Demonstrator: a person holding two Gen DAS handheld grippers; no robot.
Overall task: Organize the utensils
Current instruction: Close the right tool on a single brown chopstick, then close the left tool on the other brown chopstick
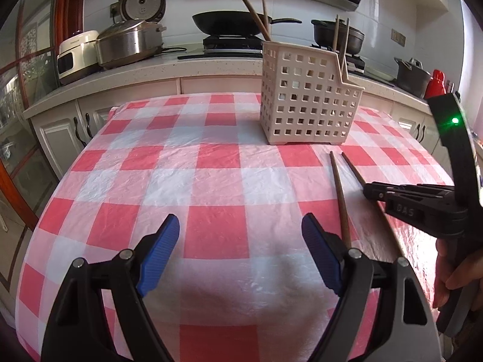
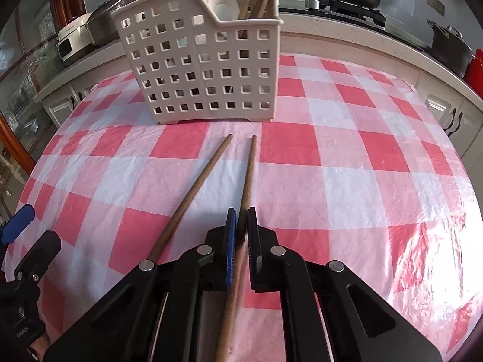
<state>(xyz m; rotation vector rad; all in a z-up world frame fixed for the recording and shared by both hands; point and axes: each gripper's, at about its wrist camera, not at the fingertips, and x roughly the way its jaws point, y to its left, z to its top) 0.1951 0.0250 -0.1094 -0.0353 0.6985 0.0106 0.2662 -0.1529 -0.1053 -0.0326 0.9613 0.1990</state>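
A white perforated utensil caddy (image 1: 308, 99) (image 2: 205, 66) stands on the red-and-white checked tablecloth (image 1: 211, 181) and holds several wooden chopsticks and a white spoon (image 2: 222, 4). Two brown chopsticks lie in front of it. My right gripper (image 2: 242, 214) (image 1: 369, 191) is shut on the right chopstick (image 2: 248, 175) (image 1: 351, 167), low at the cloth. The left chopstick (image 2: 193, 196) (image 1: 339, 193) lies free beside it. My left gripper (image 1: 240, 229) is open and empty above the cloth, left of the chopsticks; its blue pad shows in the right wrist view (image 2: 18, 223).
Behind the table runs a kitchen counter (image 1: 169, 66) with a rice cooker (image 1: 142, 0), a steel pot (image 1: 126, 42), a wok (image 1: 232, 22) on the stove, dark pots (image 1: 338, 34) and a red bottle (image 1: 436, 83). A wooden door frame (image 1: 65, 9) stands at left.
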